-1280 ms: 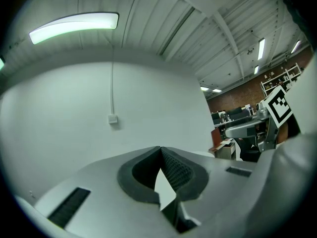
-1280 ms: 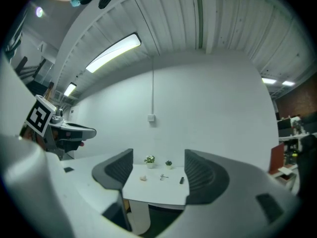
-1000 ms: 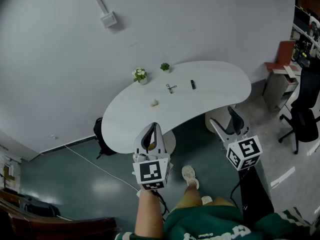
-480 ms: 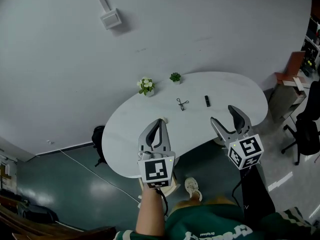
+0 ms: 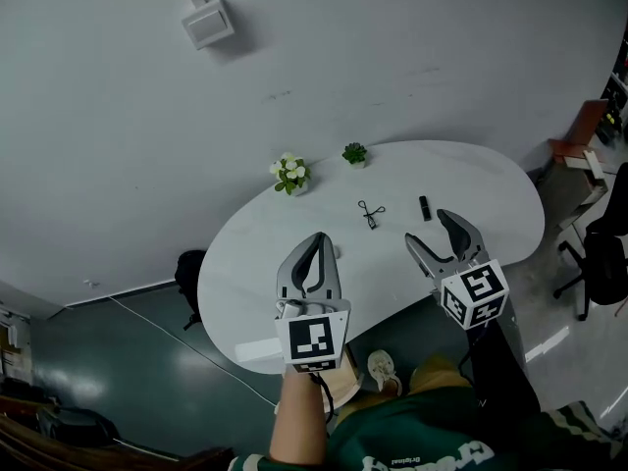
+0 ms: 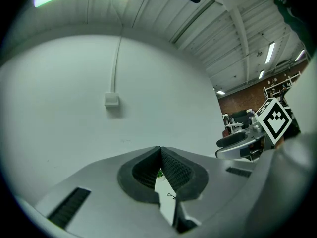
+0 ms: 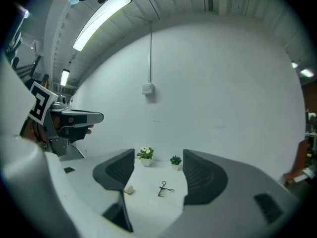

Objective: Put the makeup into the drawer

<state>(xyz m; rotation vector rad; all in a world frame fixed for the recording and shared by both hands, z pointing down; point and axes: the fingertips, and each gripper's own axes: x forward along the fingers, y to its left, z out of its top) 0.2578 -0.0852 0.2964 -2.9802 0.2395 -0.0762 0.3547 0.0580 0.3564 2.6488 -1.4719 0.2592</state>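
The white curved table point(image 5: 471, 180) stands against the grey wall, and all the small things lie on its top. Near the middle of the table lies a thin black scissor-shaped tool point(image 5: 370, 214), and just to the right of it, closer to the table's right end, lies a small black stick point(image 5: 424, 207). The two are apart and do not touch. At the far edge of the table, next to the wall, stand a small pot with white flowers point(image 5: 290, 174) and a smaller green plant point(image 5: 354, 153). In the right gripper view a small pale lump point(image 7: 129, 189) also lies on the table, on the near left side of the scissor-shaped tool. The left gripper point(image 5: 316, 238) is held above the near left part of the table. Its two jaws meet at the tips and nothing is between them. The right gripper point(image 5: 430, 227) is held above the near right part of the table, close to the black stick but not touching it. Its jaws stand wide apart and hold nothing; between them only the table top and the things on it are seen. Beyond the right end of the table stands a black office chair point(image 5: 603, 253).
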